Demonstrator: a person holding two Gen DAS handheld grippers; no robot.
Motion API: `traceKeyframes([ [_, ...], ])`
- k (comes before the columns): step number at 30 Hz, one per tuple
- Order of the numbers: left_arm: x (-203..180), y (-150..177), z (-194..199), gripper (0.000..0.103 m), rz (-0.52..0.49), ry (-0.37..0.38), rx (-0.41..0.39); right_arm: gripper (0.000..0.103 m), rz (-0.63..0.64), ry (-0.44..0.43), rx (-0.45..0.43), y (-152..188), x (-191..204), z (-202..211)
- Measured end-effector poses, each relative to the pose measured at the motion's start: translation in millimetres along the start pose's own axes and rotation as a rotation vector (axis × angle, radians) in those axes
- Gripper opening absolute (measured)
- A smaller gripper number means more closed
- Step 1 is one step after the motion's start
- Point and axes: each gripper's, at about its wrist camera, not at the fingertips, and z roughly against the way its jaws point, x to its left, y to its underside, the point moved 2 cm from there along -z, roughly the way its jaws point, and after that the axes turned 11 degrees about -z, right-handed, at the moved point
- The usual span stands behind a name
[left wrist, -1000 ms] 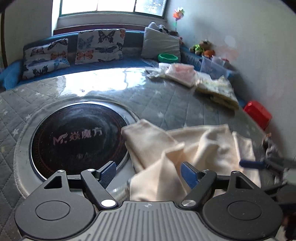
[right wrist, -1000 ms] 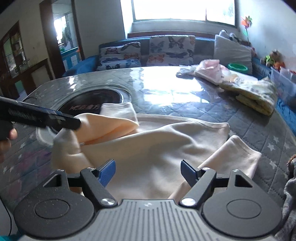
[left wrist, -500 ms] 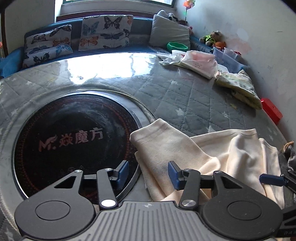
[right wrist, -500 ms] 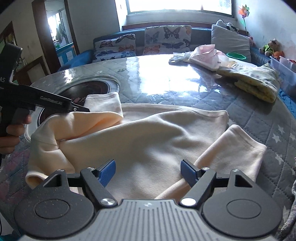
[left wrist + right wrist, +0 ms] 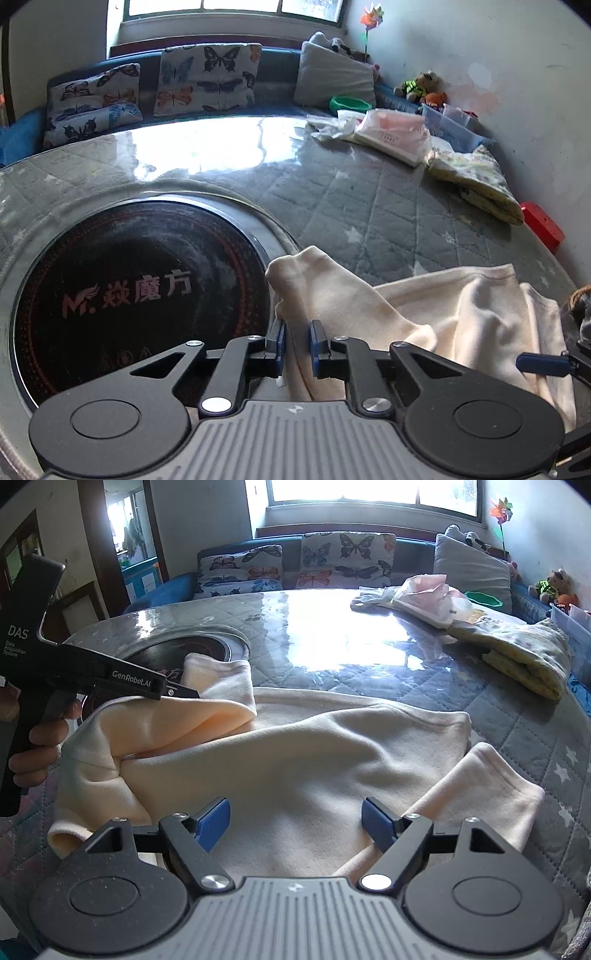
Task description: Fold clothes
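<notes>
A cream garment [image 5: 295, 760] lies spread on the grey quilted table [image 5: 535, 746]. It also shows in the left wrist view [image 5: 461, 314]. My left gripper [image 5: 297, 347] is shut on the garment's left sleeve [image 5: 317, 288], which is bunched and folded over the body. In the right wrist view the left gripper [image 5: 184, 693] pinches that sleeve [image 5: 207, 712] at the left. My right gripper [image 5: 295, 819] is open and empty, just above the garment's near edge. The other sleeve [image 5: 491, 786] lies at the right.
A round black cooktop [image 5: 129, 295] is set in the table at the left. Folded clothes [image 5: 476, 181] and a pink bundle [image 5: 395, 131] lie at the far right. A sofa with butterfly cushions [image 5: 207, 79] runs behind the table. A red box [image 5: 543, 225] stands by the wall.
My left gripper has closed from wide open onto the left sleeve and moved in over it. The right gripper has stayed open above the near edge.
</notes>
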Motion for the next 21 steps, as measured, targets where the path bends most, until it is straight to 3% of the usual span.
traceKeyframes([
  [10, 42.3, 3.5, 16.1, 0.011, 0.041, -0.154, -0.045, 0.082, 0.050, -0.018, 0.016, -3.6, 13.8, -4.5],
  [21, 115.2, 23.1, 33.9, 0.011, 0.079, -0.312, -0.023, 0.082, 0.153, -0.105, 0.052, -11.4, 64.3, -31.9],
])
